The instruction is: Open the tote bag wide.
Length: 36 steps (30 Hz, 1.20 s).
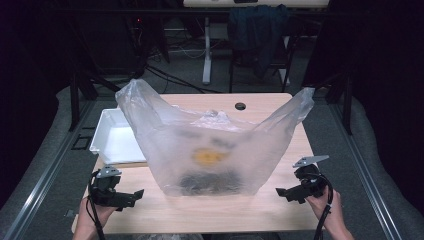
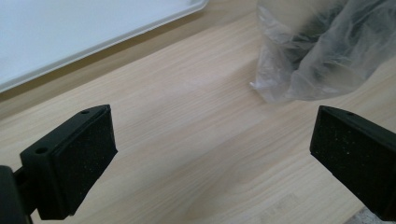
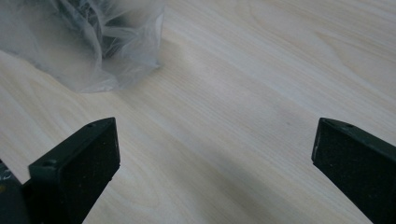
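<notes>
A large translucent plastic bag (image 1: 210, 150) stands upright in the middle of the wooden table (image 1: 280, 205), its two handles sticking up at left and right. Blurred through its wall I see an orange thing (image 1: 209, 157) and a dark mass (image 1: 210, 181) at the bottom. My left gripper (image 1: 131, 196) rests open at the table's front left, apart from the bag. My right gripper (image 1: 284, 193) stands open at the front right, also apart from it. The bag's lower corner (image 2: 299, 70) lies ahead of the left gripper's jaws, and another corner (image 3: 93, 56) ahead of the right gripper's.
A white tray (image 1: 116, 137) lies at the table's left, partly behind the bag, its edge (image 2: 93, 44) in the left gripper view. A round cable hole (image 1: 240, 106) is at the table's back edge. Desk legs, cables and a chair stand beyond.
</notes>
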### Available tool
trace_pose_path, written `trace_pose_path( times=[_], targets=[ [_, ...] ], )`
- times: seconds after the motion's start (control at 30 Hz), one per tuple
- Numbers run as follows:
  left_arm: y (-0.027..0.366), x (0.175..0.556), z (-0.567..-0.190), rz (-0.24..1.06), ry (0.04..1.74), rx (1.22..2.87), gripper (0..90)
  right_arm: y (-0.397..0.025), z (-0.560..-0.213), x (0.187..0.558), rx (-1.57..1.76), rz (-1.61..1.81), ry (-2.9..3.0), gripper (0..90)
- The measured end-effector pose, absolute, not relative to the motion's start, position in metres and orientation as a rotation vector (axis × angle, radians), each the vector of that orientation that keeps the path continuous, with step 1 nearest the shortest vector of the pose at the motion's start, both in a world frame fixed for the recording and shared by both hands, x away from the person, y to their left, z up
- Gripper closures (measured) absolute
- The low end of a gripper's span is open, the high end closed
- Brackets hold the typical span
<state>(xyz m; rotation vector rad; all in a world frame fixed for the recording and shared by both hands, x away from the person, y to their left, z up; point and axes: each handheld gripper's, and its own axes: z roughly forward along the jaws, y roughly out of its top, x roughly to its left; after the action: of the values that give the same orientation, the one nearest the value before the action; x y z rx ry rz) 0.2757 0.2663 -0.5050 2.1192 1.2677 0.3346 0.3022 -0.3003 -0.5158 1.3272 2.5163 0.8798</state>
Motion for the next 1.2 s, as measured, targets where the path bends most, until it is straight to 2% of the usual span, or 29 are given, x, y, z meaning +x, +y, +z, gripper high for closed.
trace_pose_path(
  times=[0.3, 0.37, 0.8, 0.93, 1.2],
  targets=[
    [0.255, 0.274, -0.503, 0.350, 1.237, 2.146, 0.7, -0.294, -0.516, 0.302, 1.336, 0.849, 2.537, 4.8],
    [0.254, 0.273, -0.502, 0.350, 1.240, 2.135, 0.8, -0.292, -0.516, 0.302, 1.339, 0.857, 2.537, 8.0],
    [0.221, 0.270, -0.488, 0.347, 1.117, 2.149, 3.6, -0.283, -0.504, 0.295, 1.248, 0.906, 2.561, 14.4],
    [0.222, 0.265, -0.487, 0.326, 1.079, 2.150, 6.9, -0.274, -0.498, 0.284, 1.185, 0.928, 2.565, 15.3],
    [0.223, 0.267, -0.480, 0.338, 1.053, 2.115, 15.9, -0.262, -0.486, 0.270, 1.120, 1.009, 2.543, 24.1]
  ],
)
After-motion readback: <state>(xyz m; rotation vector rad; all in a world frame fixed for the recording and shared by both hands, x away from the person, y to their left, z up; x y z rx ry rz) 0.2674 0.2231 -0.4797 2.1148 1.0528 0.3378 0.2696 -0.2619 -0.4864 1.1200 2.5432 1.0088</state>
